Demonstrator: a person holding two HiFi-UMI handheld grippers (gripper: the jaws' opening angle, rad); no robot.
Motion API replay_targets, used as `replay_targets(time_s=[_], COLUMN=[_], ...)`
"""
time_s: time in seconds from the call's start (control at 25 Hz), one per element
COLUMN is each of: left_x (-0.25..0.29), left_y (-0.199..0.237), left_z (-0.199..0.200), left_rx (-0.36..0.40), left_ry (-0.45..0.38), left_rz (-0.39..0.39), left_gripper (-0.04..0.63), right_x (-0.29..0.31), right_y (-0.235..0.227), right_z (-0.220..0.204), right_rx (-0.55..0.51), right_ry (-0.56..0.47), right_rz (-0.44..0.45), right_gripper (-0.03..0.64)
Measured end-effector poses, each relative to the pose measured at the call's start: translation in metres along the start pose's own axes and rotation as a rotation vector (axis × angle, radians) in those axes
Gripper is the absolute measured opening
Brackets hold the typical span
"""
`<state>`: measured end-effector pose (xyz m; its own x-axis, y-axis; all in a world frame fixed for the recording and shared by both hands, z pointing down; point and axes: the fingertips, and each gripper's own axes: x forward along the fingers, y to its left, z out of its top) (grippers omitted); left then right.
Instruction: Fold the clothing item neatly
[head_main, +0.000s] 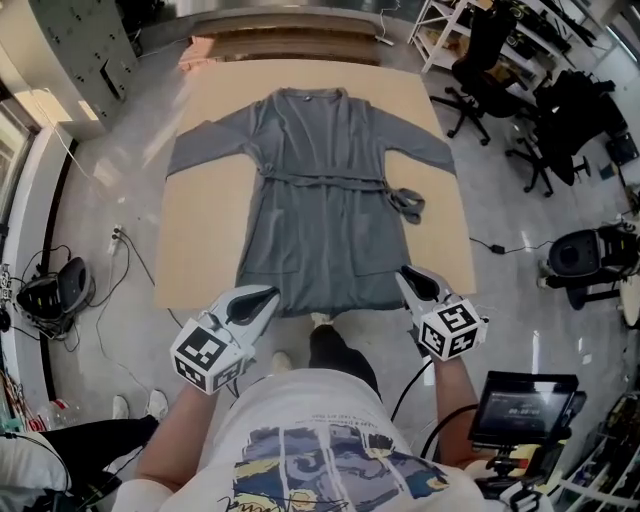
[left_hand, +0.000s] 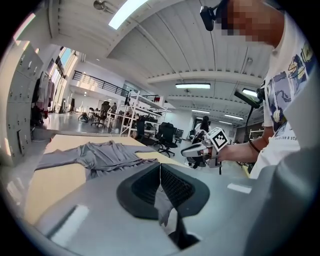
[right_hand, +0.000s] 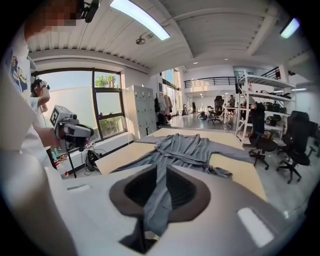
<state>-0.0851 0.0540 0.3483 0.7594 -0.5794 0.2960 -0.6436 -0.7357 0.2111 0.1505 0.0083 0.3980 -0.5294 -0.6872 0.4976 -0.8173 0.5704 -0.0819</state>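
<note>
A grey robe (head_main: 320, 200) lies spread flat, sleeves out, on a tan table (head_main: 200, 230). Its belt is tied across the waist and the loose end (head_main: 405, 203) lies bunched at the right. My left gripper (head_main: 265, 296) is at the near hem's left corner, shut on a small fold of the hem (left_hand: 162, 205). At the hem's right corner, my right gripper (head_main: 405, 274) is shut on a wider strip of hem (right_hand: 157, 200) that runs taut from the robe (right_hand: 185, 147) through its jaws. The left gripper view shows the right gripper (left_hand: 192, 150) across from it, and the right gripper view shows the left gripper (right_hand: 82, 132).
The person's feet (head_main: 320, 320) stand at the table's near edge. Office chairs (head_main: 480, 60) crowd the floor to the right. A monitor (head_main: 525, 405) stands at the lower right. Cables and a dark device (head_main: 55, 285) lie on the floor at the left.
</note>
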Motion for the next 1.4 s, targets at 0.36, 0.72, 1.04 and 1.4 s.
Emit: replay_targets(time_s=[0.36,0.72,1.04,1.4], left_x=[0.085,0.152,0.191,0.220], left_y=[0.031,0.044,0.050,0.055], left_z=[0.030,0.049,0.048,0.043], left_rx=[-0.001,-0.003,-0.025,-0.038], left_ry=[0.049,0.115,0.181,0.245], left_rz=[0.000,-0.002,0.010,0.000], left_gripper=[0.023,0.029,0.029,0.029], right_x=[0.040,0.064,0.099,0.131], right_y=[-0.150,-0.279,-0.362,-0.446], right_z=[0.010,0.000,-0.028,-0.055], right_rx=[0.063,0.136,0.235,0.341], right_ry=[0.005,0.011,0.035,0.072], right_rz=[-0.113,-0.229,-0.267,-0.324], right_gripper=[0.057,0.080,0.098,0.117])
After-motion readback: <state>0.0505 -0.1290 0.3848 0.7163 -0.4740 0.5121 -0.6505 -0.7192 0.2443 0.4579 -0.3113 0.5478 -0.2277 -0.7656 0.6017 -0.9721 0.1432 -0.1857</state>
